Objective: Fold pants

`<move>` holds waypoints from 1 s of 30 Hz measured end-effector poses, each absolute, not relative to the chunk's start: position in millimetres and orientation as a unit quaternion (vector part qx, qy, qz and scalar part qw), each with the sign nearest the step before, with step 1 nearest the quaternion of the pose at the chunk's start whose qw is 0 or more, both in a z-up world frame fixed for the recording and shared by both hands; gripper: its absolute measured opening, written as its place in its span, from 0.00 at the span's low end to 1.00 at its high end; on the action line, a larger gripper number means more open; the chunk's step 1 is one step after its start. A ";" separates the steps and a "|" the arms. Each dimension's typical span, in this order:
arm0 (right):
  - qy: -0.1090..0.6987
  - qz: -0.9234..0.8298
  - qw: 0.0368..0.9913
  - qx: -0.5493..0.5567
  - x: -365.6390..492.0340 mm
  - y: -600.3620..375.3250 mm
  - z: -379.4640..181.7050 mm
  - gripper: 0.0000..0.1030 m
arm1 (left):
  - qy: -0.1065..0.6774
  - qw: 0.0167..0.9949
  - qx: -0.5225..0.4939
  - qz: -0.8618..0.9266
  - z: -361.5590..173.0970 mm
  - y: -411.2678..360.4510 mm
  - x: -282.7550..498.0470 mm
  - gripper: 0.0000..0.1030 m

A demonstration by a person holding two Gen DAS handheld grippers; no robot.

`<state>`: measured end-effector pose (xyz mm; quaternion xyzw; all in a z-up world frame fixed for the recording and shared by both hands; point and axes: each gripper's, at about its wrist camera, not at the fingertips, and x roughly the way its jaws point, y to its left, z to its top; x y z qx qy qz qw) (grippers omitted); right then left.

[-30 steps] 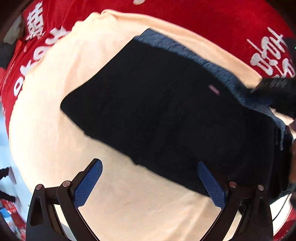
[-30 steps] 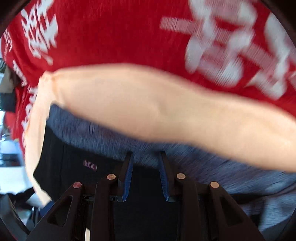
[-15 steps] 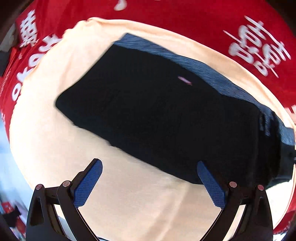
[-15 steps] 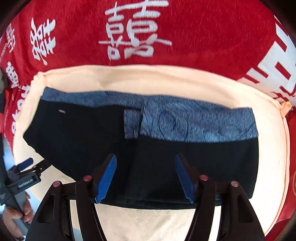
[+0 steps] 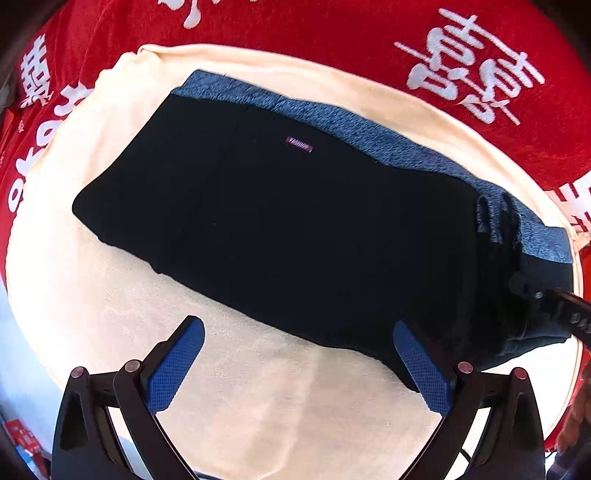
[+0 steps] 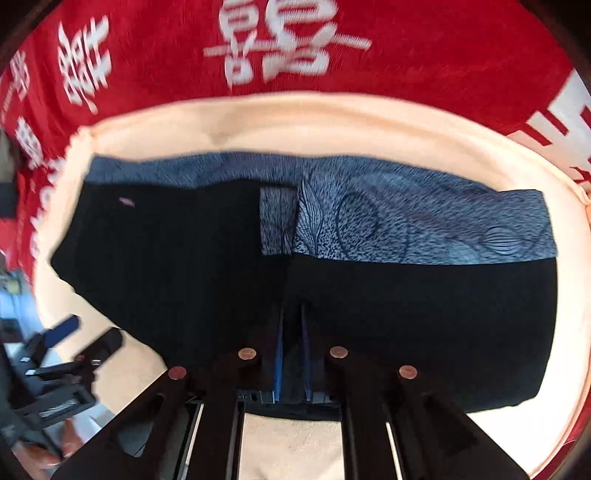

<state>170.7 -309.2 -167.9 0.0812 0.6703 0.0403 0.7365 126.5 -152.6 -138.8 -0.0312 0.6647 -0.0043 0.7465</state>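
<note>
Two big cloths lie under everything: red tablecloth w/ white printed characters (image 5: 332, 33), cut off by the fisheye rim on all sides, and on it a cream towel-like cloth (image 5: 258, 387) whose near edge runs out of frame behind the gripper arms. Characters in the right wrist view are blurred, can't read them. Cream margin shows all round the garment, widest on the near side, narrow at the far side.

Black pants w/ blue-grey patterned waistband (image 5: 295, 221) lie flat on the cream cloth, folded into a long rectangle; band runs along the far edge, small pink label near it, text hard to make out. Right wrist view shows a vertical fold line mid-garment and a short band flap turned down beside it.

Left gripper (image 5: 295, 365) hovers over the near cream margin, fingers wide apart, nothing between. Right gripper (image 6: 291, 354) sits at the pants' near edge, blue pads nearly together w/ dark fabric around them; can't tell whether cloth is pinched.
</note>
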 end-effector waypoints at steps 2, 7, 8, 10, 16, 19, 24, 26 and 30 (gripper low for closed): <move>0.671 0.035 0.737 0.077 174.7 -305.7 -172.1 0.15 | 0.667 0.744 -0.036 0.002 -139.2 -148.7 125.7 1.00; 0.672 0.071 0.734 0.069 170.9 -290.2 -156.5 0.51 | 0.669 0.742 -0.036 0.006 -141.4 -133.1 126.3 1.00; 0.670 0.079 0.736 0.063 167.9 -287.4 -151.7 0.51 | 0.669 0.742 -0.037 0.006 -139.9 -132.3 126.3 1.00; 0.667 0.085 0.738 0.058 164.9 -284.2 -146.2 0.51 | 0.667 0.744 -0.038 0.007 -143.6 -120.8 126.6 1.00; 0.671 0.077 0.732 0.084 159.9 -295.5 -143.6 0.51 | 0.666 0.745 -0.041 0.005 -142.9 -118.5 129.0 1.00; 0.676 0.077 0.729 0.080 154.4 -297.6 -143.0 0.52 | 0.667 0.744 -0.042 0.005 -144.9 -121.6 132.1 1.00; 0.678 0.081 0.727 0.076 154.3 -290.0 -142.1 0.54 | 0.668 0.743 -0.045 0.007 -145.6 -117.7 133.0 1.00; 0.677 0.082 0.727 0.078 155.1 -290.0 -141.6 0.54 | 0.668 0.743 -0.046 0.007 -146.5 -116.4 133.7 1.00; 0.676 0.085 0.728 0.079 156.8 -288.3 -140.9 0.54 | 0.668 0.743 -0.046 0.007 -147.3 -117.5 133.4 1.00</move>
